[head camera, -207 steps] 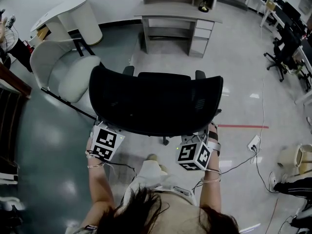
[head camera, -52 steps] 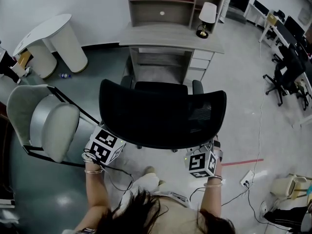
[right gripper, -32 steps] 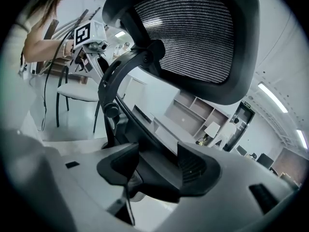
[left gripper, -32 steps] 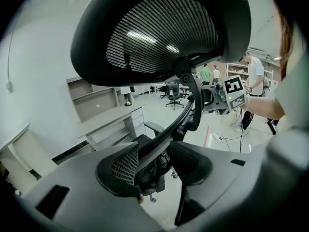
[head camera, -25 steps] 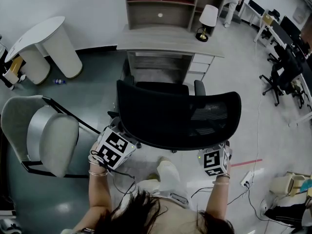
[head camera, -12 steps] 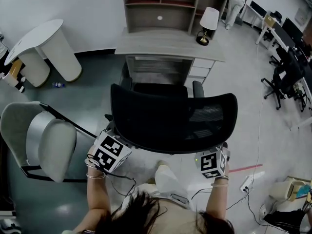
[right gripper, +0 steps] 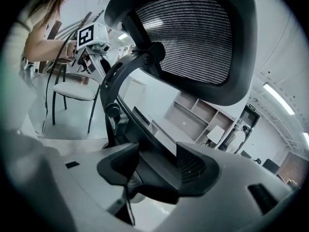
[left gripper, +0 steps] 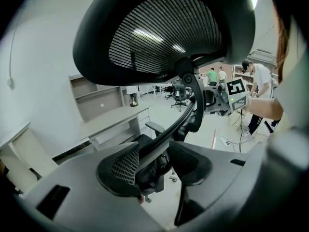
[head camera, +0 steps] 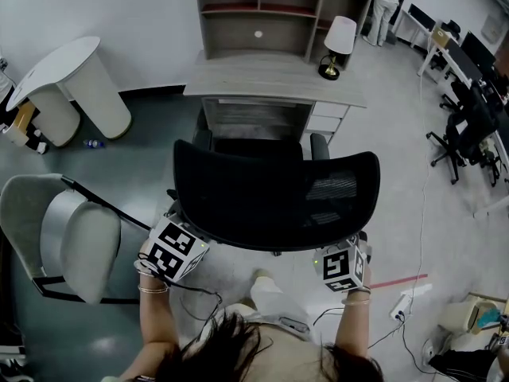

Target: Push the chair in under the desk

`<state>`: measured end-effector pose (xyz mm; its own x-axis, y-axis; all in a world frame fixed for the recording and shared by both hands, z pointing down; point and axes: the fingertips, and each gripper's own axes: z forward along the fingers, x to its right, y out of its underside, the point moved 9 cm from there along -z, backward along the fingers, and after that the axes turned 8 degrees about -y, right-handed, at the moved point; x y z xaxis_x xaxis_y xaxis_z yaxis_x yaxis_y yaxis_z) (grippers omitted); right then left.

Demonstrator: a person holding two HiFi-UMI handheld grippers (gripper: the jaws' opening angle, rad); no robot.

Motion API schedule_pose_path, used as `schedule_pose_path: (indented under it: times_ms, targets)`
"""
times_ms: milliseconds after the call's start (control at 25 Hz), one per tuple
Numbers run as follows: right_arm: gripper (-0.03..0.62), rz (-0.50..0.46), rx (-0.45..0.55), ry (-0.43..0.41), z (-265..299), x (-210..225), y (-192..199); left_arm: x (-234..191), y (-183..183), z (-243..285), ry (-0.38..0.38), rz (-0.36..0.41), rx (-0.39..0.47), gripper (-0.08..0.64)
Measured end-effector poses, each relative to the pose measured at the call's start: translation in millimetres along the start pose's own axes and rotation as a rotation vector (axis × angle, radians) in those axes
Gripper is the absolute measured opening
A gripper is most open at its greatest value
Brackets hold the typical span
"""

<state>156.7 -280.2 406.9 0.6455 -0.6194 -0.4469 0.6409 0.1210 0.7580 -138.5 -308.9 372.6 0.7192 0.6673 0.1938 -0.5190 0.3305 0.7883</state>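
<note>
A black mesh-backed office chair (head camera: 274, 201) faces the grey desk (head camera: 262, 78), its seat front at the desk's opening. My left gripper (head camera: 181, 233) is under the backrest's lower left corner and my right gripper (head camera: 346, 253) under the lower right; both sets of fingertips are hidden there. In the left gripper view the backrest (left gripper: 164, 37) looms overhead, and the left gripper (left gripper: 154, 166) has its jaws set wide around the black back-support bar. The right gripper (right gripper: 154, 170) likewise clasps a dark frame part below the backrest (right gripper: 193, 37).
A pale grey side chair (head camera: 67, 237) stands close on the left, a white rounded table (head camera: 67, 74) beyond it. A lamp (head camera: 338, 42) sits on the desk's right end, above the drawers (head camera: 326, 118). Cables and a power strip (head camera: 406, 297) lie at right; office chairs (head camera: 457, 146) stand further off.
The chair has rolled toward the desk and a little left, with both grippers following at its back corners. The gap between seat and desk edge has shrunk.
</note>
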Motion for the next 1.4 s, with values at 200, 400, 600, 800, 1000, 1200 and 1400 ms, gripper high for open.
schedule_pose_path:
  times_ms: [200,400,600,800,1000,1200,1400]
  targets:
    - [0.233,-0.005,0.002,-0.009,6.6,10.6,1.4,-2.2,-4.4,7.1,-0.006,-0.009,0.007,0.198]
    - [0.233,-0.008,0.008,-0.014,13.6,18.6,2.3,-5.5,-8.4,14.3,-0.017,-0.014,0.008,0.196]
    - [0.233,-0.012,0.018,-0.016,20.7,26.5,2.6,-9.6,-12.7,20.3,-0.031,-0.019,0.008,0.196]
    - [0.233,-0.018,0.025,-0.022,27.6,34.0,5.3,-11.7,-15.3,28.5,-0.037,-0.019,0.013,0.196]
    - [0.233,-0.018,0.024,-0.024,34.4,43.5,4.3,-16.3,-21.5,35.7,-0.046,-0.016,0.010,0.196]
    - [0.233,-0.020,0.030,-0.022,43.0,50.1,2.7,-24.8,-25.5,43.2,-0.053,-0.023,0.012,0.196]
    - [0.233,-0.019,0.037,-0.019,49.2,57.4,3.0,-30.3,-30.3,50.0,-0.053,-0.023,0.017,0.196]
